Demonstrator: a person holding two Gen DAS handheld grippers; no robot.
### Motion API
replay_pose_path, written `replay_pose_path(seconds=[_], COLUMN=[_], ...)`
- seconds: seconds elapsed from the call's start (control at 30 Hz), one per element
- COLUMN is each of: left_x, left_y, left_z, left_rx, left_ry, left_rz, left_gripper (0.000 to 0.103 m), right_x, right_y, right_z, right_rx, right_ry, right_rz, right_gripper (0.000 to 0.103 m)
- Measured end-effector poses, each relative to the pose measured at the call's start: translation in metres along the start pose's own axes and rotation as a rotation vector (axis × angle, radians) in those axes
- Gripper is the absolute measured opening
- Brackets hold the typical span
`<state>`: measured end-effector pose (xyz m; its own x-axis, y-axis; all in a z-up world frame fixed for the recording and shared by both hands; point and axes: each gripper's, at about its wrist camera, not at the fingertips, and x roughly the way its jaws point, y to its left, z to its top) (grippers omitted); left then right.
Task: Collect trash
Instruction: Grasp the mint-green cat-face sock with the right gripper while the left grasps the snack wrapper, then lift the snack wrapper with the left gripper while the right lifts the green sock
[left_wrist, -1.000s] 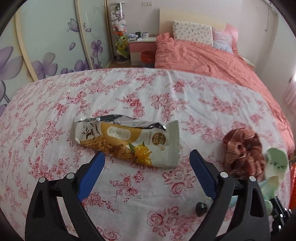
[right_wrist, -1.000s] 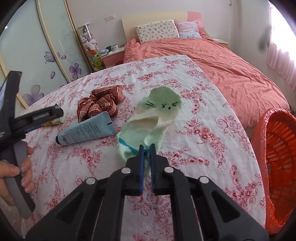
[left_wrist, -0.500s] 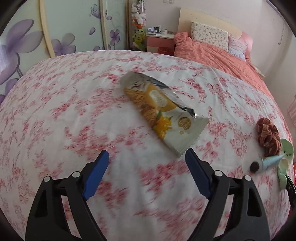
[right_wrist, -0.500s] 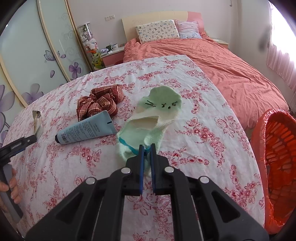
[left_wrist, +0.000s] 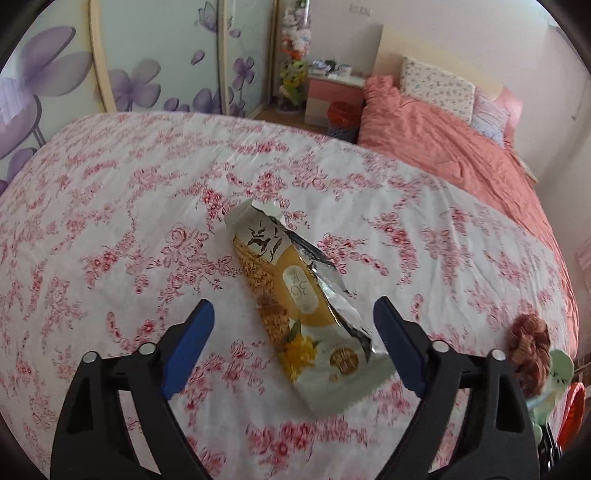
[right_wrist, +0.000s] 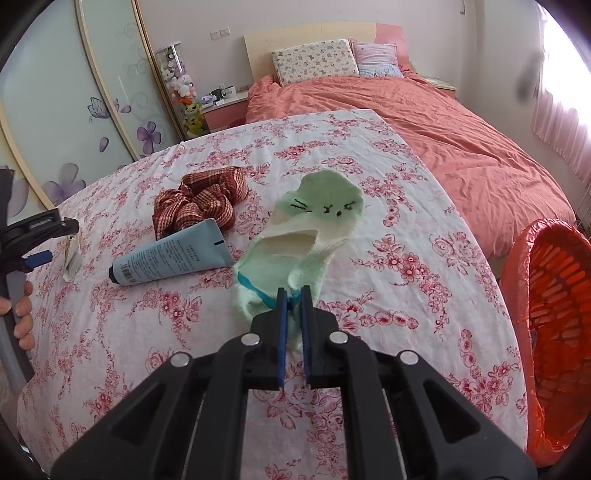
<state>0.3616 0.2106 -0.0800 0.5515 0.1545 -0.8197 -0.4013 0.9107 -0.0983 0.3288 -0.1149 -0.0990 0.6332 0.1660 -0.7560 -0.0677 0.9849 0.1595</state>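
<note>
— What was seen by the left gripper (left_wrist: 293, 328)?
— A crinkled foil snack wrapper (left_wrist: 303, 314) lay flat on the flowered tabletop (left_wrist: 110, 221), between wide-spread jaws, untouched.
— And the right gripper (right_wrist: 290, 299)?
— It was clamped on a soft knitted green sock (right_wrist: 310, 236). A smooth blue tube (right_wrist: 170, 258) and a ruffled plaid scrunchie (right_wrist: 199, 203) were beside it; an orange mesh basket (right_wrist: 554, 314) stood off the edge.
</note>
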Motion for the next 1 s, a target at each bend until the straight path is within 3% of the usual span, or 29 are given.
replay_pose_path(seconds=[0.07,0.17,0.27,0.53,0.63,0.7,1.0], left_x=[0.011,0.008,0.000,-0.046,-0.049,-0.049,-0.048], left_y=[-0.001,-0.006,-0.008,-0.033,-0.037,-0.040,-0.039], left_z=[0.001,-0.004,-0.012,-0.083,-0.097,-0.100,-0.101], left_rx=[0.003,0.056,0.102,0.344,0.378,0.393,0.371], left_ry=[0.032,0.002,-0.006,-0.025,-0.027,-0.047,-0.063], left_rz=[0.017,0.034,-0.022,-0.186,-0.182,-0.162,-0.150], left_gripper=[0.075,0.062,0.051,0.049,0.051,0.053,0.054], right_x=[0.000,0.000,-0.002,-0.013,-0.015,-0.017,0.012], right_y=[0.001,0.000,-0.004,-0.020,-0.018,-0.013,0.012], right_z=[0.000,0.000,0.000,-0.005,-0.004,-0.001,0.016], right_rx=[-0.004,-0.002,0.009,0.056,0.070,0.077,0.047], right_ry=[0.000,-0.001,-0.005,-0.003,0.002,-0.013,0.015], right_rz=[-0.001,0.003,0.025,0.078,0.095,0.096,-0.030], right_gripper=[0.008,0.008,0.008,0.008,0.025,0.052,0.068])
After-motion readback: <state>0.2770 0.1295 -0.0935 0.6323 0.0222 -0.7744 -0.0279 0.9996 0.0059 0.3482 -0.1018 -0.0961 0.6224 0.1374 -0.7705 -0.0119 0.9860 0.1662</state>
